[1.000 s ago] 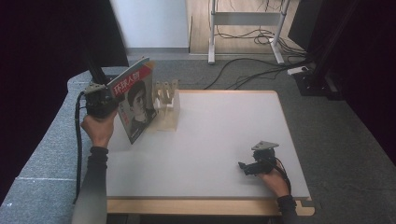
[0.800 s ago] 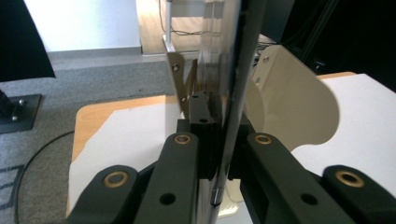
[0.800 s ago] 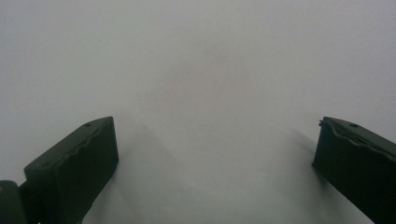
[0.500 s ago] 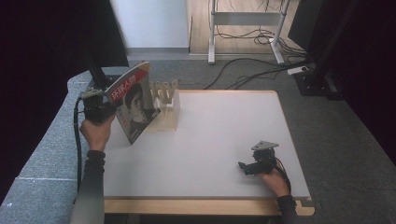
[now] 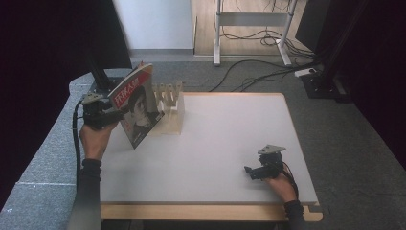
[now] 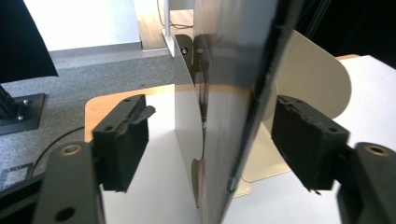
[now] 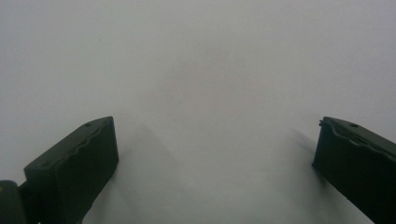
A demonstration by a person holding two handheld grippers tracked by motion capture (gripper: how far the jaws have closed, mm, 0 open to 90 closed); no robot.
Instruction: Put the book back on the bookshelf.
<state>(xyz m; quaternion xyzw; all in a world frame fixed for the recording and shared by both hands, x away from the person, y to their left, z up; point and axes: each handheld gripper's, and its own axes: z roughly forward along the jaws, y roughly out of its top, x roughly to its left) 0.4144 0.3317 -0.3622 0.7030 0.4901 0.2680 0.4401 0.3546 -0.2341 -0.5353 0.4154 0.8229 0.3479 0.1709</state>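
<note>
A magazine (image 5: 139, 108) with a red-titled cover and a portrait stands tilted on its lower corner at the table's far left. It leans against a beige divider rack (image 5: 172, 103). My left gripper (image 5: 114, 115) is at the magazine's left edge. In the left gripper view the magazine (image 6: 238, 93) runs edge-on between the two jaws, which stand wide apart; the left one has a clear gap to the paper. The rack's rounded plates (image 6: 317, 79) rise behind it. My right gripper (image 5: 250, 171) rests low at the near right, open over the bare white table (image 7: 196, 70).
The white table (image 5: 225, 129) has a wooden front edge. A dark monitor stand (image 5: 98, 79) rises just behind the left hand. Grey carpet, floor cables and a desk frame (image 5: 249, 28) lie beyond the far edge.
My left hand has drawn slightly toward the near side along the magazine's edge, and the magazine has tipped a little. The right gripper has stayed put.
</note>
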